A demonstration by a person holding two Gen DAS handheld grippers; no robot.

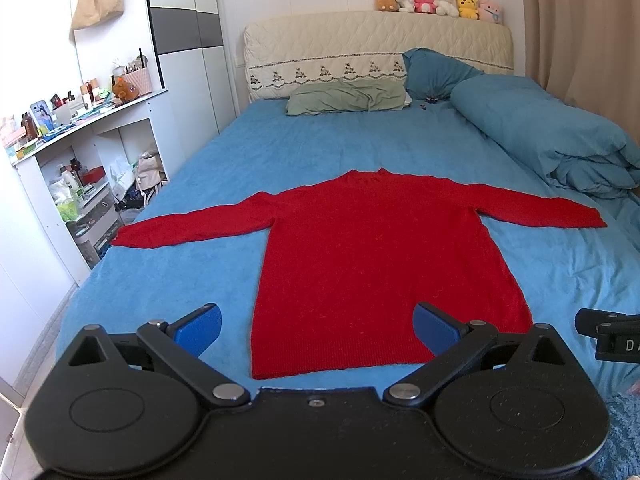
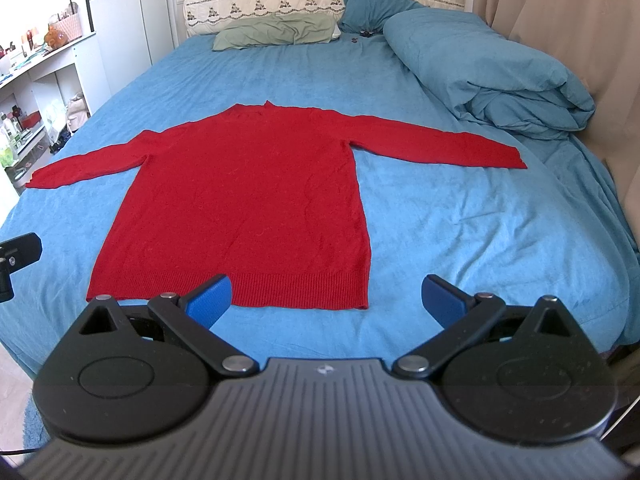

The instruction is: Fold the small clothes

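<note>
A red long-sleeved sweater (image 1: pixel 372 256) lies flat on the blue bed sheet (image 1: pixel 192 276), both sleeves spread sideways, hem toward me. It also shows in the right wrist view (image 2: pixel 240 200). My left gripper (image 1: pixel 316 326) is open and empty, held above the sweater's hem near the foot of the bed. My right gripper (image 2: pixel 326 300) is open and empty, near the hem's right corner. The right gripper's body shows at the right edge of the left wrist view (image 1: pixel 608 336).
A folded blue duvet (image 1: pixel 540 136) lies along the bed's right side. A green pillow (image 1: pixel 348 98) and a blue pillow (image 1: pixel 432 68) are at the headboard (image 1: pixel 320 44). A cluttered white shelf unit (image 1: pixel 80 152) stands left of the bed. Plush toys (image 1: pixel 436 2) top the headboard.
</note>
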